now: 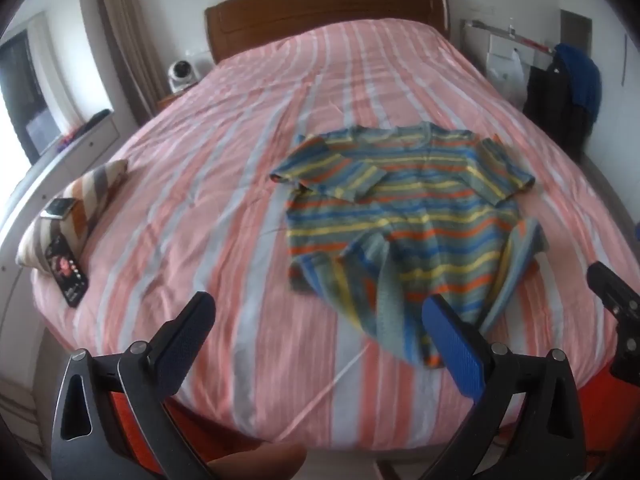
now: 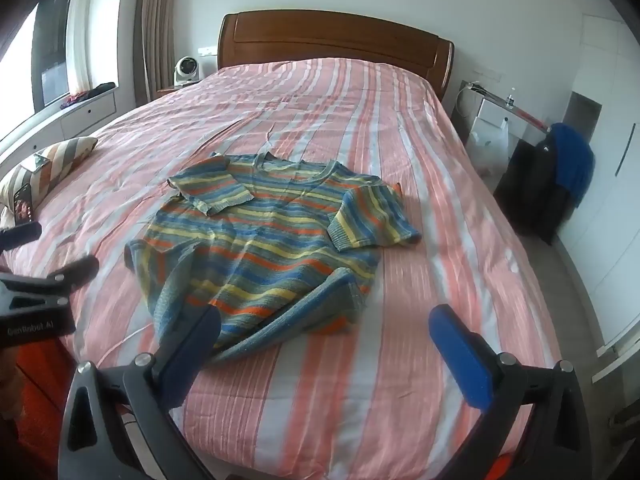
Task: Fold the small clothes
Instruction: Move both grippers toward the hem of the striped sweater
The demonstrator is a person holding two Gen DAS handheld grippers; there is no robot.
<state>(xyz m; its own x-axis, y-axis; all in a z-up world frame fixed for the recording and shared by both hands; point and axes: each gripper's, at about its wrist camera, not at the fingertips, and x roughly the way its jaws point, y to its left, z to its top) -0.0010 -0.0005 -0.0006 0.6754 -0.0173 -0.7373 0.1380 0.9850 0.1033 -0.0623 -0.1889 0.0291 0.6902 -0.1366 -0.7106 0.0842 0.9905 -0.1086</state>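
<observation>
Leftmost, a striped pillow [image 1: 76, 208] sits at the bed's [image 1: 224, 184] left edge with a phone [image 1: 67, 276] leaning on it. Next, the left gripper [image 1: 320, 344] hovers spread wide, empty, by the bed's foot edge. Mid-bed lies the striped sweater [image 2: 264, 240], hem rumpled. Rightmost, the right gripper [image 2: 324, 352] gapes empty.

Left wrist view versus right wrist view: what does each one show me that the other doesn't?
Only the left wrist view shows the black phone clearly, lying beside the striped pillow, plus the open left gripper.

Only the right wrist view shows the sweater's right sleeve lying flat, and the open right gripper.

Both show the striped sweater spread on the bed, its hem rumpled, with neither gripper holding it.
</observation>
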